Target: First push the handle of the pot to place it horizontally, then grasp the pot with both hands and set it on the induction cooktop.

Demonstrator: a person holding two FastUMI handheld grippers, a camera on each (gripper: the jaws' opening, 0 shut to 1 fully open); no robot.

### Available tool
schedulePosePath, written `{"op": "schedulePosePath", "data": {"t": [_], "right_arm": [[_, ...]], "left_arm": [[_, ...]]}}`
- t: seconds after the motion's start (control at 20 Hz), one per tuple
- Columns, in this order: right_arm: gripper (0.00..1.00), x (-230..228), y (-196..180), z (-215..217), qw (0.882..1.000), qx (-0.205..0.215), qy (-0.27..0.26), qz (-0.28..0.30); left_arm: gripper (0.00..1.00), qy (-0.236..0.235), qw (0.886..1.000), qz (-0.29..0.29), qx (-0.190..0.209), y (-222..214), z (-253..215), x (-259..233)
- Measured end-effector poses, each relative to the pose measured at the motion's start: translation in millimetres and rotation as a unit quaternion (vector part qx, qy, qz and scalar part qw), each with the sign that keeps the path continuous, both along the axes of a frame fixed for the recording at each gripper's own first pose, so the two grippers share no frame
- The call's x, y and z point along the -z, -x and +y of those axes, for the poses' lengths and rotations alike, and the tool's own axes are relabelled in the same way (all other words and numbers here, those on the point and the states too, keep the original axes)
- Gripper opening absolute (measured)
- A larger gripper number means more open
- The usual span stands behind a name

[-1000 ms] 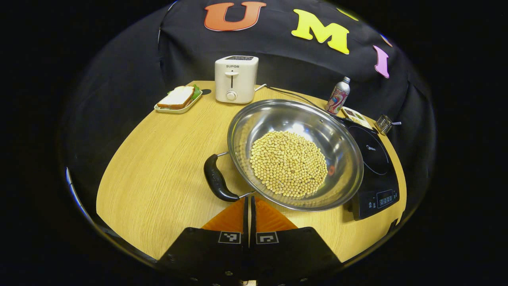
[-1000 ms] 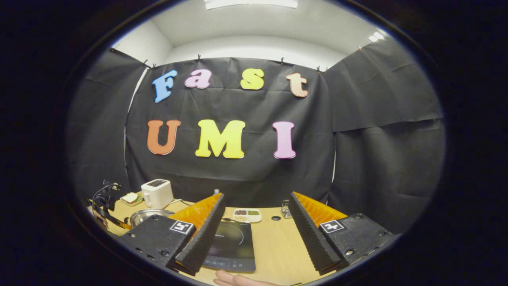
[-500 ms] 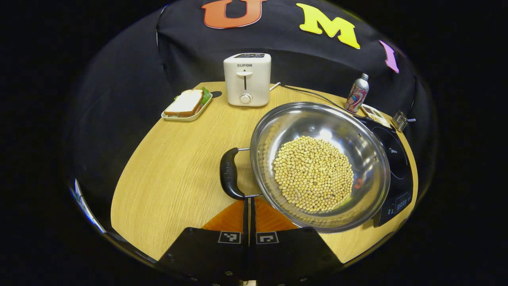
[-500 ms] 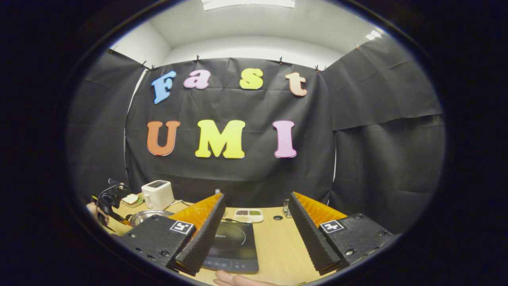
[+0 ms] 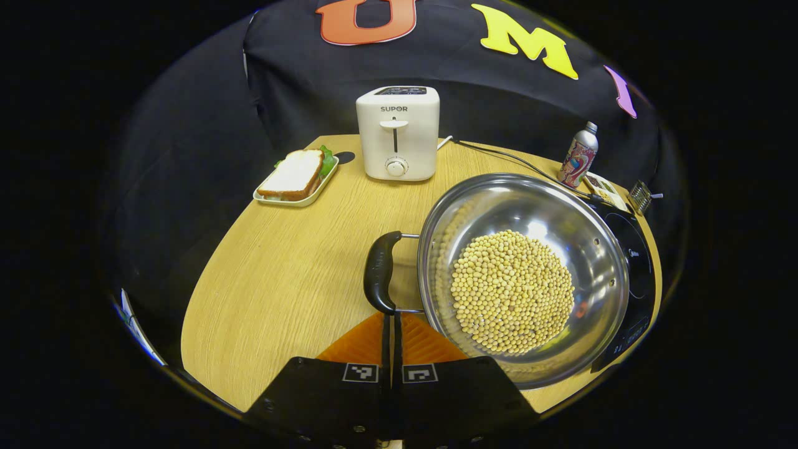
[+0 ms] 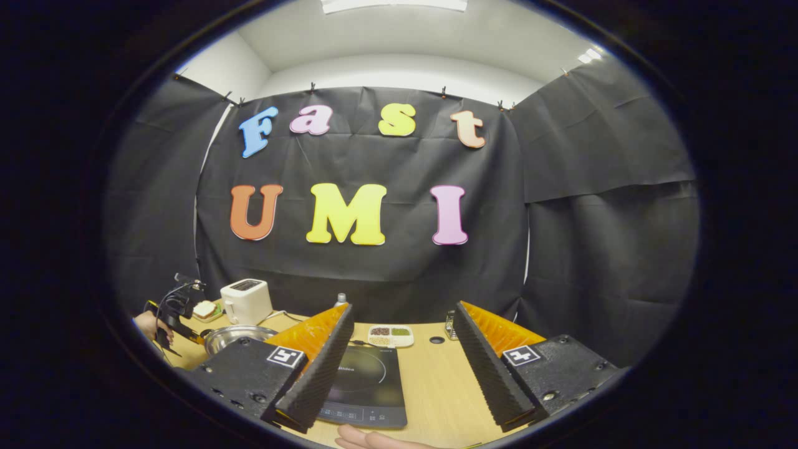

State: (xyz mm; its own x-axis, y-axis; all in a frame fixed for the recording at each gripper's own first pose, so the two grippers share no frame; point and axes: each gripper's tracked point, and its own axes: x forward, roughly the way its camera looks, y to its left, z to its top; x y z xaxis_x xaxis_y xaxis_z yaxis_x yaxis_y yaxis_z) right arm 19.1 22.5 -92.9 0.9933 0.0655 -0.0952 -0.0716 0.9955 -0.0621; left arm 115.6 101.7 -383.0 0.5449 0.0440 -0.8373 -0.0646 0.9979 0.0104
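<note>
- The left gripper [image 5: 391, 324] is seen with its jaws pressed together, tips right at the near end of the pot's black handle [image 5: 379, 272]; contact cannot be confirmed.
- The pot [image 5: 586, 249], filled with beans [image 5: 511, 290], is found on the table [image 5: 280, 274], beside and partly over the induction cooktop [image 6: 365, 383].
- The handle-pushing step is judged under way.
- The right gripper [image 6: 402, 358] is held with jaws spread, nothing between them.
- The two-handed grasp and the placing are left undone.

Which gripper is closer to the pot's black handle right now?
Left. The left gripper, fingers together, has its tips right at the near end of the handle. The right gripper is open, off to the side over the cooktop, the pot beyond its left finger.
</note>
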Motion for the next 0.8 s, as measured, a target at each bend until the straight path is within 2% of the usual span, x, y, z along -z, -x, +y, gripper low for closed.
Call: {"op": "schedulePosePath", "data": {"t": [0.3,0.35,0.4,0.6,0.65,0.7,0.75,0.8], "right_arm": [[0.96,7,-3,11,1.0,-0.002,0.002,0.009],[0.96,9,-4,13,1.0,-0.002,0.002,0.01],[0.96,11,-5,17,1.0,-0.003,0.002,0.012],[0.96,23,-8,36,1.0,-0.011,0.005,0.023],[1.0,26,-10,39,1.0,-0.012,0.003,0.025],[0.96,30,-12,43,1.0,-0.012,0.001,0.029],[0.96,34,-15,48,0.999,-0.013,-0.001,0.034],[0.96,39,-17,55,0.999,-0.015,-0.003,0.04]], "left_arm": [[0.0,-0.003,1.0,-0.014,0.004,-3,1,-5],[0.1,0.002,1.0,-0.018,0.0,-2,0,-7],[0.0,0.004,1.0,-0.023,-0.004,-1,0,-12],[0.0,-0.028,0.997,-0.073,-0.018,4,16,-41],[0.1,-0.032,0.996,-0.087,-0.019,7,17,-50],[0.0,-0.014,0.994,-0.104,-0.013,10,11,-59],[0.01,-0.005,0.993,-0.118,-0.012,15,3,-72],[0.1,-0.002,0.992,-0.13,-0.008,17,0,-80]]}}
